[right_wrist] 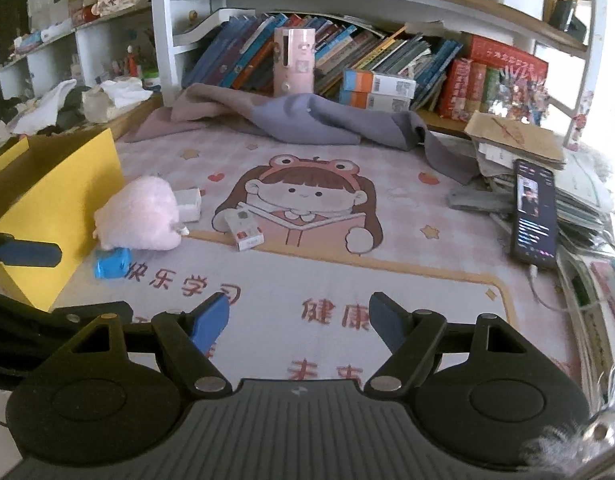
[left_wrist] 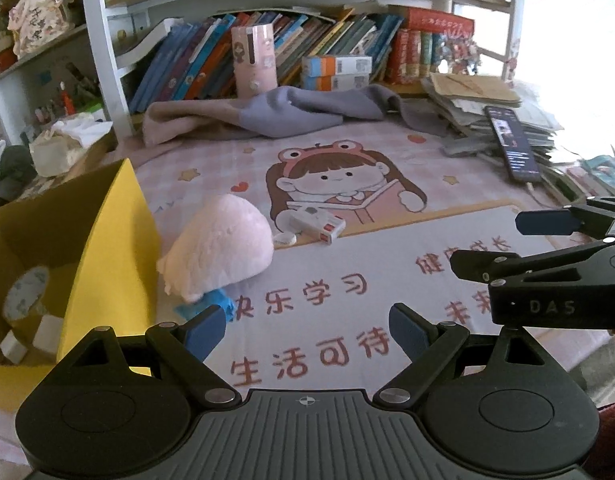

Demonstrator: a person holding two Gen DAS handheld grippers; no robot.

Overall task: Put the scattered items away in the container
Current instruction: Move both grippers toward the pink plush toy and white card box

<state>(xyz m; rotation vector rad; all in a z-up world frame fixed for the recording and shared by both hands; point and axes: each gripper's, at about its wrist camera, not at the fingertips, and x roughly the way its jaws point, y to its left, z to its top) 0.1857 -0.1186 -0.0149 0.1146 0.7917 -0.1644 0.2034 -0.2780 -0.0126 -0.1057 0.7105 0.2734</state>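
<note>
A yellow box (left_wrist: 107, 232) stands at the left of the desk mat, with a round tape roll (left_wrist: 25, 296) and small white blocks (left_wrist: 47, 332) inside. Beside it lie a pink plush toy (left_wrist: 223, 244), a blue packet (left_wrist: 211, 304) under its near edge, a small white-and-red box (left_wrist: 315, 222) and a white round lid (left_wrist: 285, 239). My left gripper (left_wrist: 307, 330) is open and empty, near the plush. My right gripper (right_wrist: 299, 320) is open and empty above the mat's text. In the right wrist view the plush (right_wrist: 141, 214), blue packet (right_wrist: 111, 262), white-and-red box (right_wrist: 245, 230), a white cube (right_wrist: 187, 204) and the yellow box (right_wrist: 55, 204) show.
A grey cloth (left_wrist: 291, 112) lies at the back before a bookshelf with a pink cylinder (left_wrist: 254, 60). A phone (right_wrist: 534, 212) leans on a paper stack (right_wrist: 579, 184) at the right. A tissue box (left_wrist: 63, 144) sits left of the shelf.
</note>
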